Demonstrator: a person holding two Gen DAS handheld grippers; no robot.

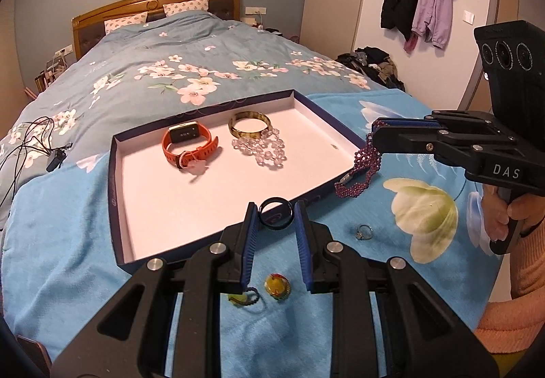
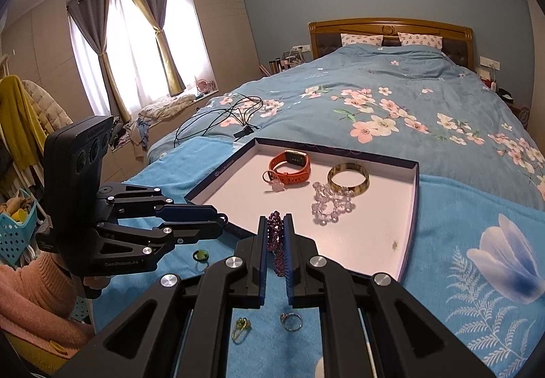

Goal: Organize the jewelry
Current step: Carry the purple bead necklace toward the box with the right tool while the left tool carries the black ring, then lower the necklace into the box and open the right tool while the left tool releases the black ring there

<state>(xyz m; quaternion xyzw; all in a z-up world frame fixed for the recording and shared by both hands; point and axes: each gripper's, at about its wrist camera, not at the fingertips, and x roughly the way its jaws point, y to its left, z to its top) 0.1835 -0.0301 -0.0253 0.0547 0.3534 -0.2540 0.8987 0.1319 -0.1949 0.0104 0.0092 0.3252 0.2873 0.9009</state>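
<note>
A shallow white tray with dark blue walls (image 1: 117, 173) (image 2: 414, 200) lies on a blue towel. In it are an orange watch (image 1: 189, 142) (image 2: 291, 166), a tortoiseshell bangle (image 1: 250, 124) (image 2: 347, 178) and a clear bead bracelet (image 1: 260, 148) (image 2: 332, 202). My left gripper (image 1: 275, 212) is shut on a dark ring (image 1: 275, 213) at the tray's near wall. My right gripper (image 2: 275, 224) (image 1: 374, 136) is shut on a purple bead bracelet (image 1: 361, 170) (image 2: 276, 241), which hangs just right of the tray.
On the towel near me lie a silver ring (image 1: 363, 232) (image 2: 291, 321), a yellow-red charm (image 1: 276, 286), a green piece (image 1: 243, 299) (image 2: 201, 255) and a gold-green ring (image 2: 241, 327). Black cables (image 1: 30, 139) (image 2: 224, 115) lie on the floral duvet.
</note>
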